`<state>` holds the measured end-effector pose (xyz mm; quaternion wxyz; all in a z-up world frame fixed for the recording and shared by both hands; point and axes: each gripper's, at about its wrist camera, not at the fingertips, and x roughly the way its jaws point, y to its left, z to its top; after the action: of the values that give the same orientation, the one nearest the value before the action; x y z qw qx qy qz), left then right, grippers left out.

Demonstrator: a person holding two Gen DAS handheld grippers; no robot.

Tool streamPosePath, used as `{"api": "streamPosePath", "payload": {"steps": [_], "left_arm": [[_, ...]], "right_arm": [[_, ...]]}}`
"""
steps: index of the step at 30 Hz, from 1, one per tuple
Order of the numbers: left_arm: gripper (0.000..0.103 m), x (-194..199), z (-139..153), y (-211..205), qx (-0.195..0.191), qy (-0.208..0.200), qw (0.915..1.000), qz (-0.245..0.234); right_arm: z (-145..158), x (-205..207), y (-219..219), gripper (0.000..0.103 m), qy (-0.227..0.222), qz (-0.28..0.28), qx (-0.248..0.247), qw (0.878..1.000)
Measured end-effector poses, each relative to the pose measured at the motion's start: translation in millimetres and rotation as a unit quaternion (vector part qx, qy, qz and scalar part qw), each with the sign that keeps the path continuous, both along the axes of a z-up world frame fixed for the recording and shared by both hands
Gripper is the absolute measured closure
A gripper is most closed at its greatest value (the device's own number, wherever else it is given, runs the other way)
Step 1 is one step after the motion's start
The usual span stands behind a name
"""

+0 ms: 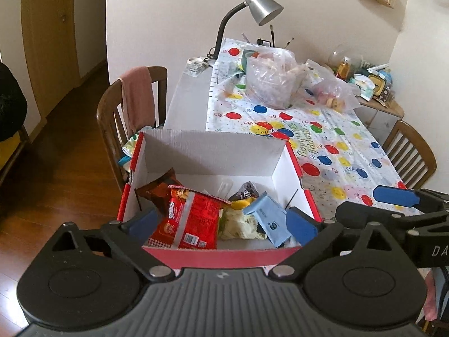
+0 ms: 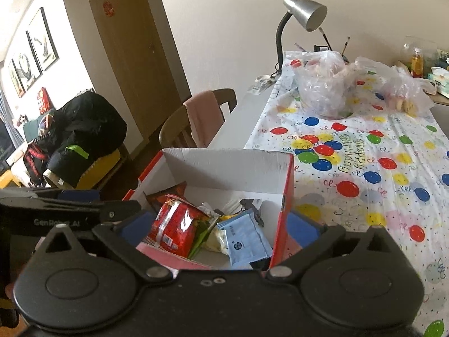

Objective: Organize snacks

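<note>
A red-and-white cardboard box [image 1: 213, 151] stands open at the near left corner of the table. Several snack packets lie in it: a red packet [image 1: 196, 219], a light blue packet [image 1: 266, 216], a brown packet [image 1: 160, 188] and a pale green one [image 1: 241, 221]. My left gripper [image 1: 223, 221] hovers open over the box's near edge, nothing pinched between its blue pads. The right gripper's blue pad [image 1: 395, 196] shows beside it. In the right wrist view my right gripper [image 2: 220, 226] is open above the same box [image 2: 230, 165], over the red packet [image 2: 175, 227] and blue packet [image 2: 247, 241].
A balloon-print cloth [image 2: 364, 154] covers the table. Clear plastic bags of food [image 1: 272, 81] and a silver desk lamp [image 1: 261, 5] stand at the far end. A wooden chair with a pink towel [image 1: 137, 98] is left of the box, and another chair [image 1: 409, 154] is at the right.
</note>
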<state>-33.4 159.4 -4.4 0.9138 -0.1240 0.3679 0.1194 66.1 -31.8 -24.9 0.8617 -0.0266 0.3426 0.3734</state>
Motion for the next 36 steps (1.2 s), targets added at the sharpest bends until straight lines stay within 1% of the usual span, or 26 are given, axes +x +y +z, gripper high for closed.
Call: {"api": "streamPosePath", "payload": {"steps": [7,10,14,20,27,36], "left_arm": [[0.003,-10,3,-5,0.013,-0.003,0.9998,0.013],[0.003,-13,5,-8,0.023,-0.002,0.9996,0.017],[0.003,-17,8,-13,0.024,-0.006,0.9995,0.017],[0.003,-21,11,-17,0.033,-0.011,0.9991,0.022],[0.003,-21,11,-16,0.036,-0.009,0.9989,0.03],[0.003,-20,10,-20,0.04,-0.01,0.9989,0.025]], "right_arm": [[3,-13,-10,0.0,0.001,-0.011,0.016,1.0],[6,-19,-12,0.0,-0.014,-0.017,0.019,1.0],[11,-27,-15,0.0,-0.039,-0.028,0.024,0.999],[11,-30,-13,0.0,-0.036,-0.021,0.017,0.999],[11,-34,-10,0.0,-0.044,-0.024,0.013,0.999],[9,-35,-8,0.0,-0.043,-0.021,0.011,0.999]]}}
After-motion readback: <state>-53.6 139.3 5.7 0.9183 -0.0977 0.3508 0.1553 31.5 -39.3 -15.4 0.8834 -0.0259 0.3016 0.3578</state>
